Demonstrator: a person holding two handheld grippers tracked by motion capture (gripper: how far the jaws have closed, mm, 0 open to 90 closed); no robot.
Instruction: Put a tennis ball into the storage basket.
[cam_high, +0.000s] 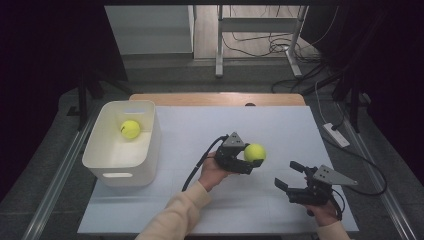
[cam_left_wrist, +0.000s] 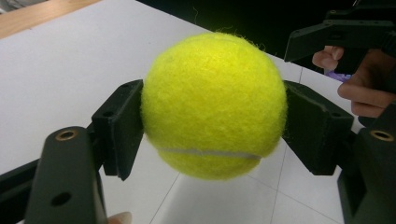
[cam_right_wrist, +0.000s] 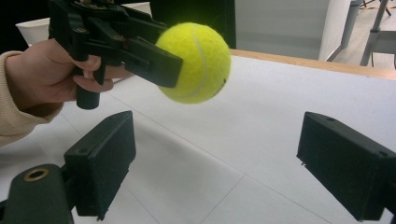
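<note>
On the counter's (cam_high: 280, 125) left stands the white bin (cam_high: 150, 145) with one tennis ball (cam_high: 130, 129) inside; the left gripper (cam_high: 250, 161), well right of it, clamps a second tennis ball (cam_high: 255, 152) aloft; the right gripper (cam_high: 289, 176) waits, jaws apart and empty

Dim light is falling from above, leaving the high view's sides nearly black. The near jaws are perhaps blurring slightly in both gripper views.

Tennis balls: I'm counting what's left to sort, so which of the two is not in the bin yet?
The tennis ball clamped in the left gripper, off the white table. The other ball already lies inside the white bin.
</note>
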